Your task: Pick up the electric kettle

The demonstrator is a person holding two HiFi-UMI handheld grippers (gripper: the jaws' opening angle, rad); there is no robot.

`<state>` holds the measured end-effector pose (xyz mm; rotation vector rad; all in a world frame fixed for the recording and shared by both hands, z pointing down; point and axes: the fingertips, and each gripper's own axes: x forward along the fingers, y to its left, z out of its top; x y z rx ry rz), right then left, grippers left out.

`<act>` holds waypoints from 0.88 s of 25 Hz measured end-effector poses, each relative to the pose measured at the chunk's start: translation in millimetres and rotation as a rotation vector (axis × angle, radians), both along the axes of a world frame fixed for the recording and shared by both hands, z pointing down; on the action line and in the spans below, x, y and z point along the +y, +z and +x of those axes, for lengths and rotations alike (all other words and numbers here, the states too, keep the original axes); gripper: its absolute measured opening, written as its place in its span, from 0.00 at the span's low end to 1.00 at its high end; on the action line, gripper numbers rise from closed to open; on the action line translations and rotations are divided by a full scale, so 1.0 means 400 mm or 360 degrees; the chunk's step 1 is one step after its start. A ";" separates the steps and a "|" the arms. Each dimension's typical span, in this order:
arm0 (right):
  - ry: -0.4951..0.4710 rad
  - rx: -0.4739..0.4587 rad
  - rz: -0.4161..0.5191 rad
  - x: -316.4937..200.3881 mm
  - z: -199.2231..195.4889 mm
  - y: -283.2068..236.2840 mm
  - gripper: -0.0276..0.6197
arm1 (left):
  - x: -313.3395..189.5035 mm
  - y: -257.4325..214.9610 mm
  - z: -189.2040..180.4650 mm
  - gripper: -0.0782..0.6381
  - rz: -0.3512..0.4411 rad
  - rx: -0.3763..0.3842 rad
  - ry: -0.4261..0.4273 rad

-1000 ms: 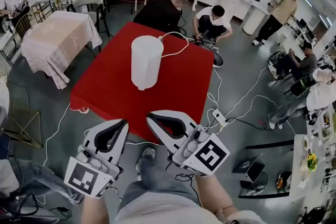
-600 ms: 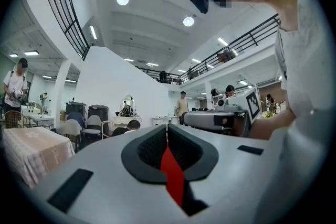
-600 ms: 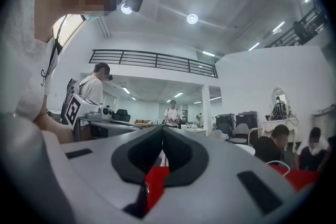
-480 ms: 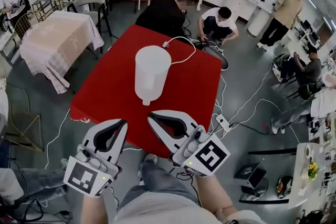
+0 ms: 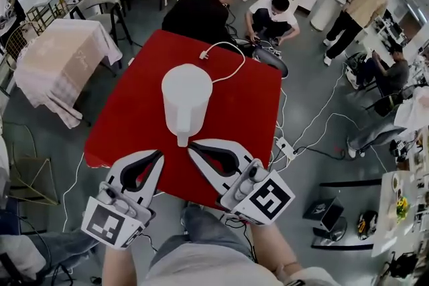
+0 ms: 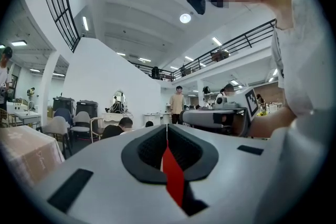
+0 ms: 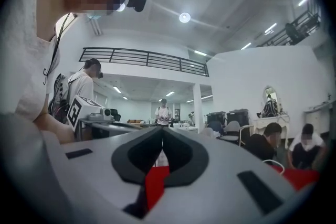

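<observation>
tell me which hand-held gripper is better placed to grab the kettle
Right, likely: the right hand-held gripper sits nearest the electric kettle, by its near-side projection; the left hand-held gripper is off to one side. Both are shut and must open first.

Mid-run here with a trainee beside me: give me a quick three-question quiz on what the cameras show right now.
1. True or false: the left gripper holds the kettle.
2. Where does the kettle stand? A on the red table; B on the floor; C on a chair.
3. Fill in: the jaws of the left gripper and the right gripper are both ____.
Key: 1 false, its jaws are together on nothing; 2 A; 3 shut.
</observation>
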<state>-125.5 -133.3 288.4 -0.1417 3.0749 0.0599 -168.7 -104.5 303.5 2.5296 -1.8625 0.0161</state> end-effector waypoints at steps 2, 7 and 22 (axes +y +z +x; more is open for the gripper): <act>0.0019 -0.0007 -0.0007 -0.020 -0.007 -0.004 0.05 | -0.025 0.000 -0.009 0.13 -0.0010 -0.0012 0.0025; 0.0071 -0.0006 -0.0008 -0.052 -0.023 -0.006 0.05 | -0.063 0.004 -0.015 0.13 -0.0003 -0.0065 0.0095; 0.0442 0.0034 -0.0060 -0.033 -0.071 0.025 0.05 | -0.085 0.121 -0.071 0.13 -0.0180 -0.0038 0.0487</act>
